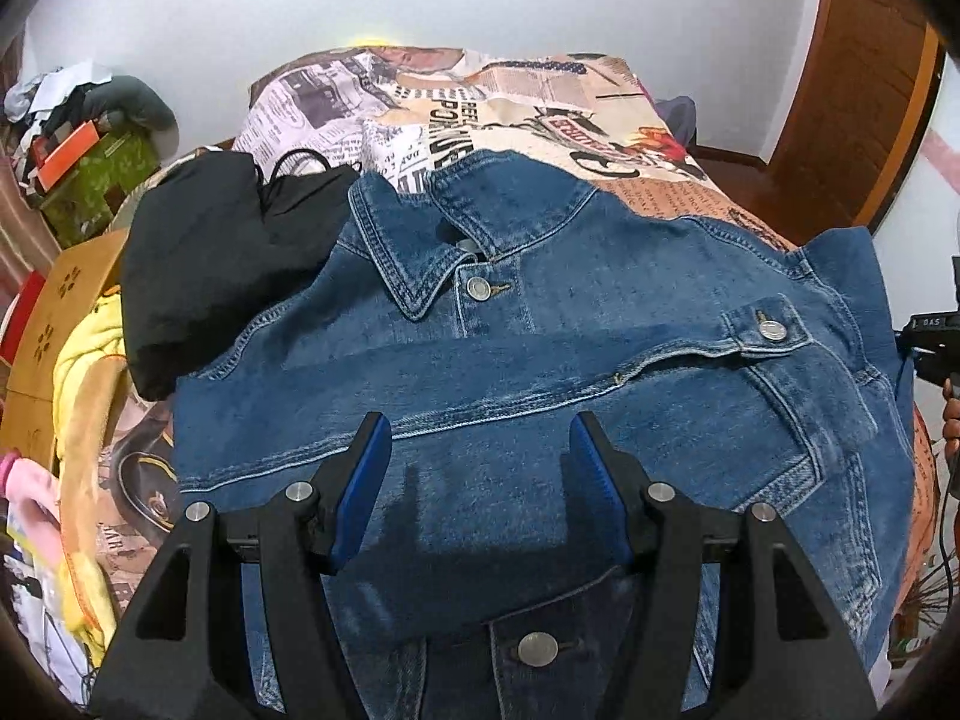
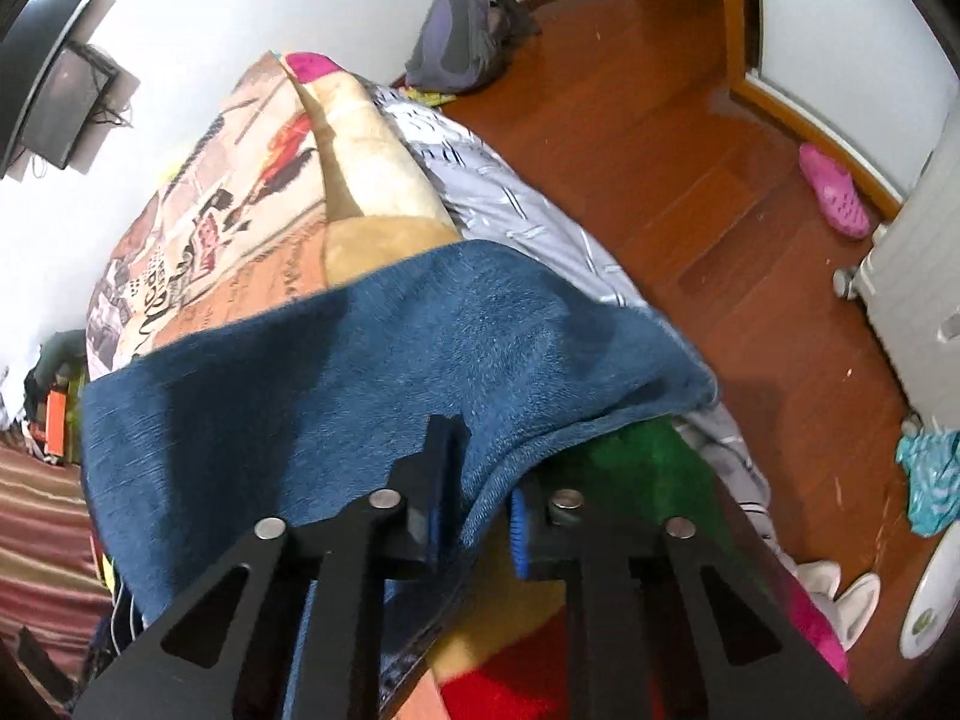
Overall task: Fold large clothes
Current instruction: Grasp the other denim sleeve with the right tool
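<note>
A blue denim jacket (image 1: 540, 360) lies front up on the bed, collar toward the far wall, buttons closed. My left gripper (image 1: 480, 468) is open and hovers just above the jacket's lower front, touching nothing. In the right wrist view my right gripper (image 2: 474, 480) is shut on a fold of the denim jacket (image 2: 360, 360), which is lifted and drapes over the fingers. The right side of the jacket stands raised at the right edge of the left wrist view (image 1: 852, 276).
A printed blanket (image 1: 480, 120) covers the bed. A black garment (image 1: 216, 252) lies left of the jacket, with yellow cloth (image 1: 90, 372) and boxes beyond. Wooden floor (image 2: 690, 210), a pink shoe (image 2: 834, 189) and a grey bag (image 2: 462, 42) lie right of the bed.
</note>
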Demonstrator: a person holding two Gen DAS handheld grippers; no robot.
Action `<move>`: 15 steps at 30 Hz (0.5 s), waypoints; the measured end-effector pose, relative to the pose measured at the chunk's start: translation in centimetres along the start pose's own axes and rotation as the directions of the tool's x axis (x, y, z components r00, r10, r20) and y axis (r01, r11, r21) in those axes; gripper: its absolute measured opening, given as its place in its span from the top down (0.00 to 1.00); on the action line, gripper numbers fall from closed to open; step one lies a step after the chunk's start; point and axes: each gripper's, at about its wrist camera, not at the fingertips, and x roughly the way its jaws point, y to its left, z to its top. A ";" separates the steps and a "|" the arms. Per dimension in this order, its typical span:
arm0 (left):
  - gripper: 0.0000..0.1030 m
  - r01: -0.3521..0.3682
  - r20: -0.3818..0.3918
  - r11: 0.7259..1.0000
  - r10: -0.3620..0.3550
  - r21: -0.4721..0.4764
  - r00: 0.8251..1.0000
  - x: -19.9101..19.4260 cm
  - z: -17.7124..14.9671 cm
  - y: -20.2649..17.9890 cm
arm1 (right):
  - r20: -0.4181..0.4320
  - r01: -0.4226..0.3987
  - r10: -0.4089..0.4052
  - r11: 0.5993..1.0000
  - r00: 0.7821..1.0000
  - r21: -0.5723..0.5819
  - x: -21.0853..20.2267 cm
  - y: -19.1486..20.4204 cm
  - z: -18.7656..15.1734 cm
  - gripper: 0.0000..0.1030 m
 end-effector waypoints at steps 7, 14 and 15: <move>0.41 0.016 0.038 1.000 -0.016 0.005 0.999 -1.9 -0.1 0.0 | 0.147 0.009 0.012 0.989 0.989 -0.147 -6.0 4.4 0.3 0.90; 0.41 0.028 0.075 1.000 -0.028 -0.001 0.997 -3.8 -0.6 0.7 | 0.244 -0.079 0.157 0.950 0.957 -0.302 -12.1 10.7 -0.8 0.90; 0.41 0.028 0.083 1.000 -0.028 -0.002 0.996 -4.2 -0.7 0.9 | 0.246 -0.092 0.176 0.943 0.953 -0.319 -12.4 11.6 -1.1 0.90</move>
